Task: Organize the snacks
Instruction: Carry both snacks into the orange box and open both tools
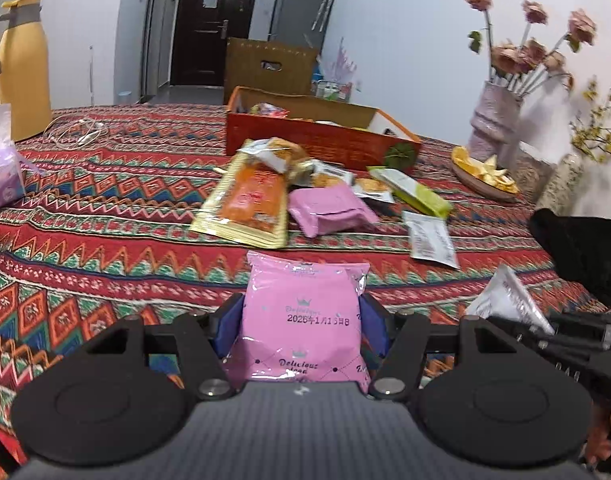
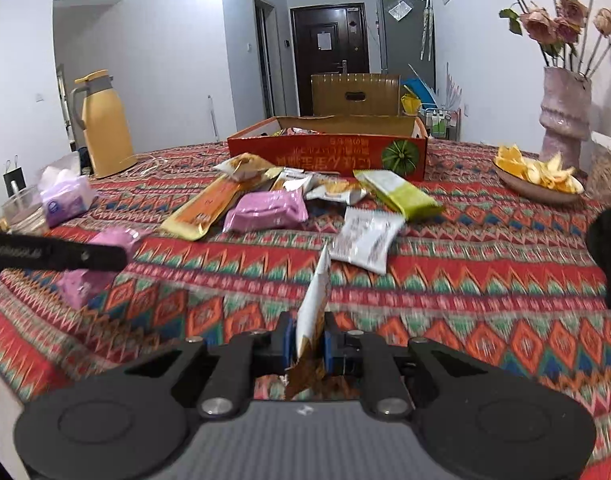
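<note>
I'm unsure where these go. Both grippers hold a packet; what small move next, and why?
Probably carry the left gripper forward toward the red box: it is shut on the pink packet, and the box sits open beyond the pile with snacks already inside.

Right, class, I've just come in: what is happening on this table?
A person is sorting snacks with two handheld grippers. The left gripper is shut on a pink snack packet; the right gripper is shut on a thin white packet. More packets lie loose on the patterned cloth before an open orange box.
</note>
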